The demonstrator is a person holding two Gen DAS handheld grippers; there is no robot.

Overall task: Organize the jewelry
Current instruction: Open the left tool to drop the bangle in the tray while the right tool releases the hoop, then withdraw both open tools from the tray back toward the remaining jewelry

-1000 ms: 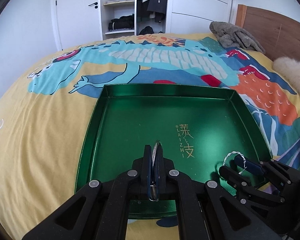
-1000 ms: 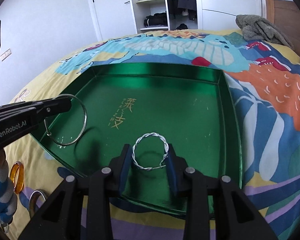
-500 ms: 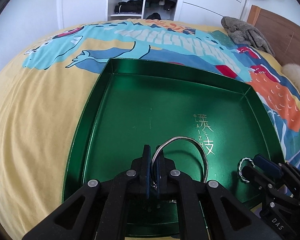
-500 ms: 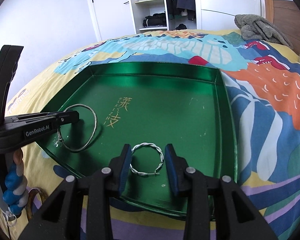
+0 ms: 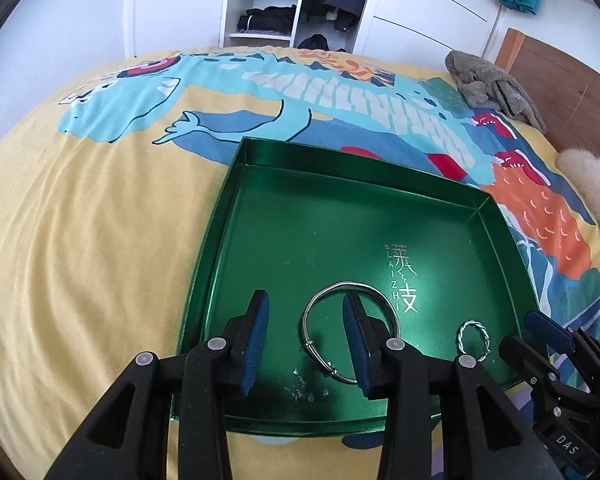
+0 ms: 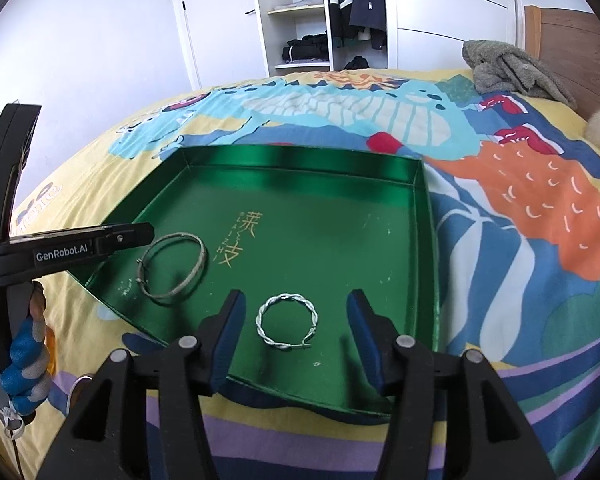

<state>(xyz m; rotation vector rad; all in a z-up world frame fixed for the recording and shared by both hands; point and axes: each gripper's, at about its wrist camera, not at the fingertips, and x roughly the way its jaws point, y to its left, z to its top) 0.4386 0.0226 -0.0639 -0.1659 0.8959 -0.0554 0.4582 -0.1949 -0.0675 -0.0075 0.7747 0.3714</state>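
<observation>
Both bangles have left the jaws since a second ago and now lie flat on the floor of the green tray (image 5: 236,184). Having just been opening, the left gripper (image 5: 306,328) stands with a moderate gap and nothing pressed between its pads; the plain silver bangle (image 5: 350,330) rests low in the frame's centre, with the right-hand finger in front of it. In the right wrist view the right gripper (image 6: 296,326) has likewise just spread wider, its pads clear of the twisted silver bangle (image 6: 287,322), which lies between them near the tray's near edge. Beneath the tray spreads the cartoon-printed bedspread (image 6: 540,216)
</observation>
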